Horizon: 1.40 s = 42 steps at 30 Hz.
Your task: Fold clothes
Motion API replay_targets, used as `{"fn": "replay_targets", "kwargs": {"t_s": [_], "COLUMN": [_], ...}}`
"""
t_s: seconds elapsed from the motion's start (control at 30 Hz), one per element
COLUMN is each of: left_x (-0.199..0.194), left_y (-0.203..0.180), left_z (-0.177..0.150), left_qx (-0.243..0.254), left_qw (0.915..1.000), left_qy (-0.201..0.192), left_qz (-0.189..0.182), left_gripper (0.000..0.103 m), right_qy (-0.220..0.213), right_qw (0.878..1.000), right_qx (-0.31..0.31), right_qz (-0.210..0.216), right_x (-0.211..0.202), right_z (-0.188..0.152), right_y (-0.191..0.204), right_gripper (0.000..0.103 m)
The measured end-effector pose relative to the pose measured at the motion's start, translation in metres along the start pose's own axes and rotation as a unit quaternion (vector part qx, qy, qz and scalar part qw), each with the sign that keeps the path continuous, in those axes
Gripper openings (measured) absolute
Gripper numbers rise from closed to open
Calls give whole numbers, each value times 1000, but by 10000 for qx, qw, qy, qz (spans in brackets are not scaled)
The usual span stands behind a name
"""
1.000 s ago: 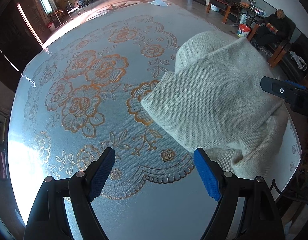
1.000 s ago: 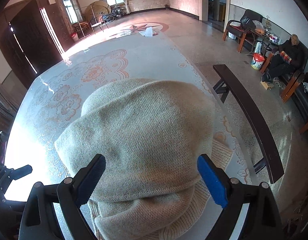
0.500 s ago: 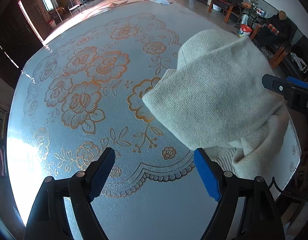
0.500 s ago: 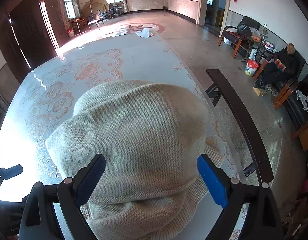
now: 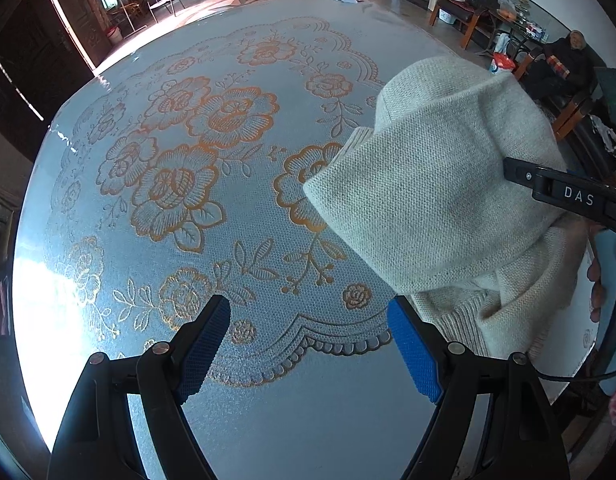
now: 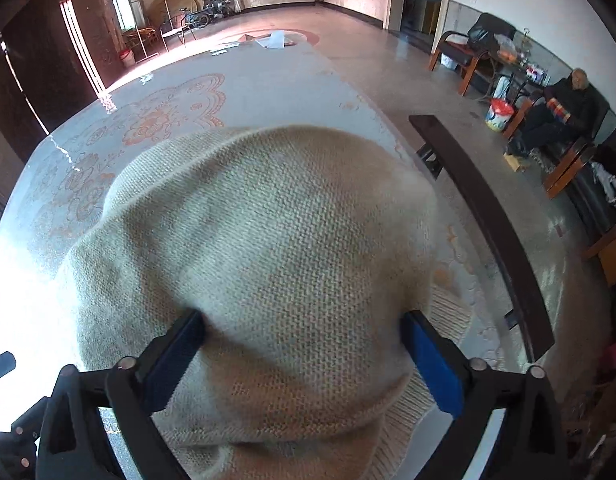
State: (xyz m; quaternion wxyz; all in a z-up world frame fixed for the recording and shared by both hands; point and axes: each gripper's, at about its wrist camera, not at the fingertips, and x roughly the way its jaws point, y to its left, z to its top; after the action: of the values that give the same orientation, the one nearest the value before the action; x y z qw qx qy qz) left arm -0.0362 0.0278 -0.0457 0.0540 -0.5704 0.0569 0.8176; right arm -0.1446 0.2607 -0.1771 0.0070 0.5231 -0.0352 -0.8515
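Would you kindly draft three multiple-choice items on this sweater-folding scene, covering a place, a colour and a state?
1. Where does the sweater lie on the tablecloth, seen from the left wrist camera?
A. right side
B. far left
C. on the floor

2. What colour are the flowers printed on the tablecloth?
A. green
B. orange
C. purple

3. How do the left tongs stand?
A. shut on the sweater
B. shut on nothing
C. open, holding nothing

Answers: 1 A, the knit fills that view's right side; 2 B, the flower outlines are orange; 3 C, bare cloth shows between the blue pads.
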Motion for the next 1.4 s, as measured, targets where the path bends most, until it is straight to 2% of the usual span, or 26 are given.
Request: {"fn": "replay_targets", "kwargs": {"t_s": [0.1,0.13,0.17,0.2,0.23,0.3,0.47,0.53,0.7,0.97,1.1,1.23,1.27,1.33,1.4], "left_x": [3,4,5,5,5,7,6,4,-7,-45,-85,-125,-133,-149,-161], "left_y": [7,10,13,16,20,27,48,58,94,166,209,247,256,271,283], "left_z": [-2,-2,-3,-3,-3,-3,-5,-10,-24,-54,-64,-80,-84,-93,-100], "left_qx": [-114,-153,-196,-237,-286,-382,-602,-733,-1236,-2033,-2403,-2718,-2807,-2975,-3083], "left_qw": [9999,9999,9998,9997,9995,9992,9980,9971,9918,9760,9609,9430,9382,9283,9221], "left_qy": [46,62,62,54,54,55,7,-35,-191,-530,-932,-1254,-1299,-1384,-1436], "left_qz": [41,40,55,78,90,112,181,213,257,580,1010,1455,1553,1746,1843], "left_gripper": [82,82,82,82,82,82,82,82,82,82,82,82,82,82,82], "right_qy": [86,74,-6,-86,-174,-392,-931,-1248,-1851,-2028,-2220,-2511,-2581,-2717,-2851], "right_qw": [9992,9983,9973,9960,9947,9936,9867,9803,9491,8916,8479,8054,7972,7906,7836], "right_qx": [139,256,373,491,558,432,-71,-407,-1441,-2298,-2651,-2795,-2791,-2682,-2573], "right_qz": [377,515,629,742,841,966,1331,1474,2104,3334,4018,4584,4689,4787,4884], "right_x": [10,10,5,1,-4,-21,-72,-100,-178,-257,-308,-360,-370,-376,-383], "right_z": [1,1,2,2,3,5,21,36,65,94,97,100,102,106,110], "right_y": [-10,-14,-18,-22,-24,-22,1,25,103,232,280,312,318,315,313], "right_gripper": [101,89,82,67,47,33,25,16,14,14,14,14,14,14,14]}}
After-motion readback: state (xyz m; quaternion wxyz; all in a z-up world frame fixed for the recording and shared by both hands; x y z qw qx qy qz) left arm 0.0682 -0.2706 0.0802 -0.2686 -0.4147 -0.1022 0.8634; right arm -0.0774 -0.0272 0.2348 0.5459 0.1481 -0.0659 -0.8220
